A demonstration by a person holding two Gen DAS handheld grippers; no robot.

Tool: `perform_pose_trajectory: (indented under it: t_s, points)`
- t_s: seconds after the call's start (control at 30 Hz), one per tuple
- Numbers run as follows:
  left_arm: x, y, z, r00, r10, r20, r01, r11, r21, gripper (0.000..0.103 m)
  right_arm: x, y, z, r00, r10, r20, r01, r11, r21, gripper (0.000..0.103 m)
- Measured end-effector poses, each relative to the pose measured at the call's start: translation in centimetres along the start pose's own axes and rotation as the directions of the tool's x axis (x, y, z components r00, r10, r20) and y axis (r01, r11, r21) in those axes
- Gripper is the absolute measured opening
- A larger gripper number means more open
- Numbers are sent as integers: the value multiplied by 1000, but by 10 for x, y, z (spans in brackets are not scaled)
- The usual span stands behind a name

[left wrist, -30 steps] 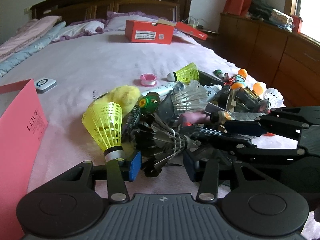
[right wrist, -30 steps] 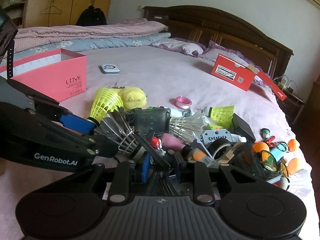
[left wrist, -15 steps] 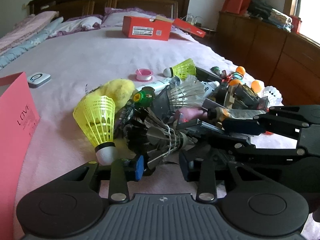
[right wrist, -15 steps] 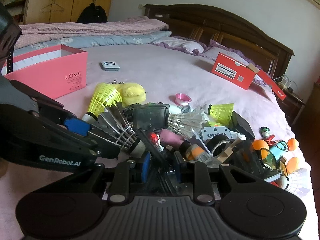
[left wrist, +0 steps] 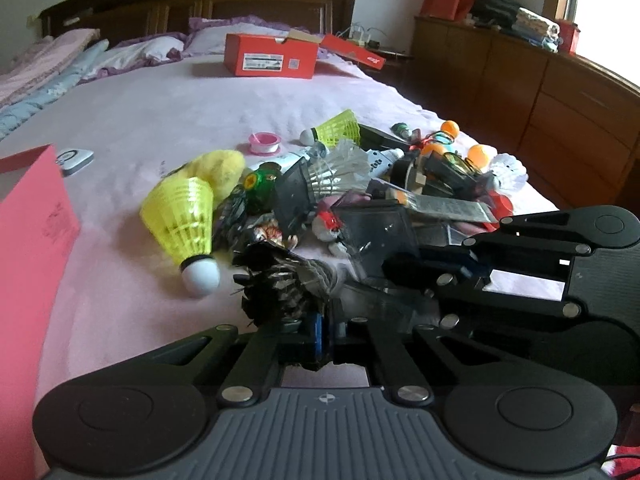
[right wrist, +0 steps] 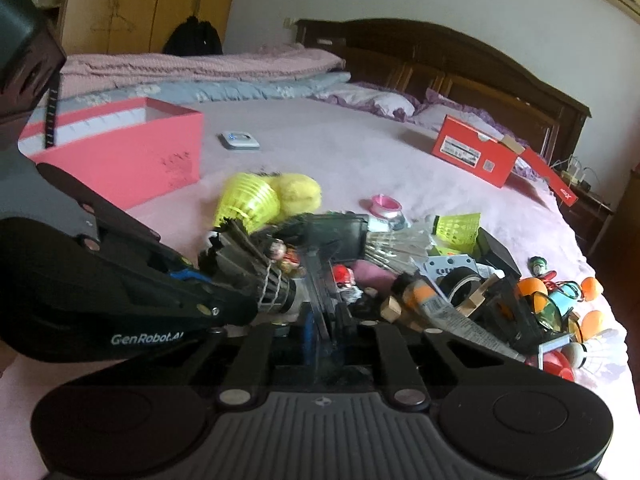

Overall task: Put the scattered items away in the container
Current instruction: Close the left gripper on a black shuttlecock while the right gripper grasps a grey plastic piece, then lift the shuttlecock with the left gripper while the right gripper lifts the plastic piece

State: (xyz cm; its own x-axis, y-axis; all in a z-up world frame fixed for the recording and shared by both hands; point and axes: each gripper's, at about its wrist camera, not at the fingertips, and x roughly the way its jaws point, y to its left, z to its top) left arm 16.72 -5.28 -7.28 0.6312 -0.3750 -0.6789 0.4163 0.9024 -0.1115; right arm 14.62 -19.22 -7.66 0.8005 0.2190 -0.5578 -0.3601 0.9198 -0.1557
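A heap of small items lies on the pink bedspread. My left gripper [left wrist: 324, 330] has its jaws closing tight on a black feather shuttlecock [left wrist: 280, 286], gripped low in the feathers. The same shuttlecock [right wrist: 256, 270] shows in the right wrist view at the tip of the left gripper [right wrist: 228, 302]. My right gripper [right wrist: 324, 322] is closing its jaws on the thin wall of a dark see-through plastic case [right wrist: 336, 236]. That case [left wrist: 380, 228] sits just right of the shuttlecock, with the right gripper [left wrist: 396, 272] on it. The pink open box [right wrist: 120, 160] stands to the left.
A yellow plastic shuttlecock [left wrist: 180, 216] lies loose left of the heap, beside a yellow fluffy ball [left wrist: 220, 168]. Orange balls [left wrist: 478, 154], white shuttlecocks, tape and a pink spool [left wrist: 264, 142] fill the pile. A red shoebox [left wrist: 270, 56] sits far back. The bed's edge runs along the right.
Both grippers have gone from open to shut: the left on the black shuttlecock, the right on the see-through case. The yellow shuttlecock has tipped and slid left of the left fingers.
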Motion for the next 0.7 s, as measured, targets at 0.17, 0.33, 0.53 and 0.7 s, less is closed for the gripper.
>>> perform_pose_trajectory:
  t_s: [0.17, 0.33, 0.53, 0.7]
  points:
    - [-33, 10, -18, 1000, 10, -30, -11, 999, -45, 5, -28, 9, -3, 999, 33, 17, -34, 997, 66, 6]
    - [-54, 18, -37, 997, 4, -72, -9, 997, -76, 5, -47, 11, -13, 985, 169, -19, -160, 960, 231, 6]
    - [-41, 21, -41, 993, 43, -113, -50, 997, -62, 13, -37, 17, -29, 971, 217, -104, -171, 927, 333, 6]
    - [-35, 21, -35, 995, 55, -87, -60, 997, -49, 31, -31, 18, -28, 972, 199, -125, -143, 923, 357, 18]
